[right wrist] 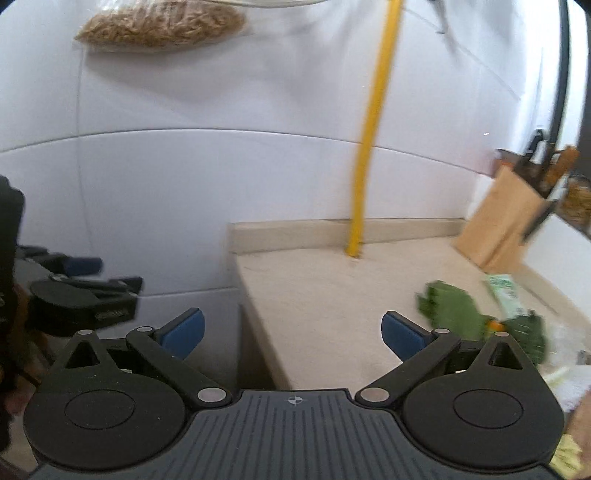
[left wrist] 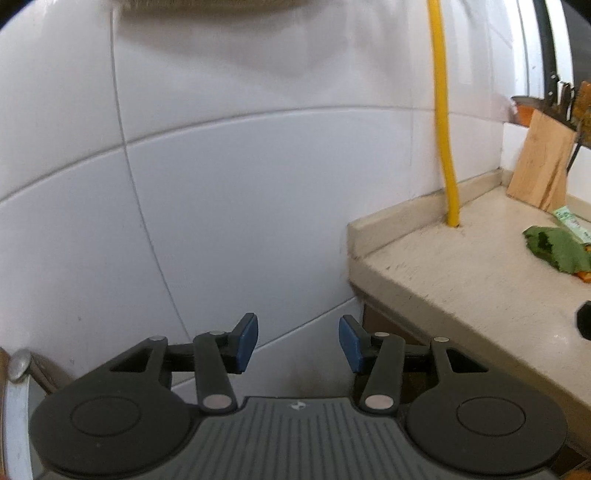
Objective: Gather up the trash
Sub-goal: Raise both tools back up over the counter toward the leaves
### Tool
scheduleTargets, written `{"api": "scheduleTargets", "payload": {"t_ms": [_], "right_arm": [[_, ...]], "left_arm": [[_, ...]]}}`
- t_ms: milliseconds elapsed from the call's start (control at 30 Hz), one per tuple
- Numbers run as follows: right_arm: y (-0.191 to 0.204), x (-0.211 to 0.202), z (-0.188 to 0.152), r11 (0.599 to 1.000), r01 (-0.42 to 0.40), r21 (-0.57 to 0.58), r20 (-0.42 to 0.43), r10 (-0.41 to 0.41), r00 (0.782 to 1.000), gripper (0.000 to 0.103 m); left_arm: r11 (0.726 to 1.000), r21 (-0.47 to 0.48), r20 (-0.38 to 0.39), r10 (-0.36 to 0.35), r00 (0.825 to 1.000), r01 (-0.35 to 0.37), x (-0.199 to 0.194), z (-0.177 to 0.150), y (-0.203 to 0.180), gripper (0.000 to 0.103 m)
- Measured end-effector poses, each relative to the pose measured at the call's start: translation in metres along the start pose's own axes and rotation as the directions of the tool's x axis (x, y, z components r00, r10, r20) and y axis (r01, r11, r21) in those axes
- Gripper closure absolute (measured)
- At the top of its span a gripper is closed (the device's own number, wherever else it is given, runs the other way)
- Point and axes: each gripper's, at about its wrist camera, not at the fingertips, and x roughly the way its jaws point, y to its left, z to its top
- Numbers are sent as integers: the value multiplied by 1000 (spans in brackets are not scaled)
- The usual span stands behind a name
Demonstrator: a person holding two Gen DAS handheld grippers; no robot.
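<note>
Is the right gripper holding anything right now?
No. The right gripper is open, its blue-padded fingers spread wide with nothing between them.

Right gripper: jaws spread wide, blue pads far apart, nothing between them; it points over the corner of the counter.
Left gripper: at 9 o'clock, seen side-on, beside the counter's end and off it; its opening cannot be judged from here.
Counter: beige stone, running from centre toward 3 o'clock.
Yellow pipe: rises from the counter's back edge toward 12 o'clock.
Green leaf scraps: on the counter at 4 o'clock, just beside the right pad; blurred.
Green-and-white wrapper: lying next to the scraps.
Knife block: wooden, tilted, at 2 o'clock.
Bag of dried noodles: hanging on the white tiled wall at 11 o'clock.
</note>
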Motion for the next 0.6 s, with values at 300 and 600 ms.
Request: {"api": "scheduleTargets", "payload": {"t_ms": [300, 600], "right_arm": [[-51, -37, -17, 993, 107, 43, 4, -107, 994, 0], [-135, -43, -30, 971, 210, 114, -19, -209, 978, 0]], "left_arm": [[990, 122, 68, -78, 995, 70, -27, -5, -32, 54], [957, 111, 42, -275, 960, 269, -32, 27, -116, 53]]}}
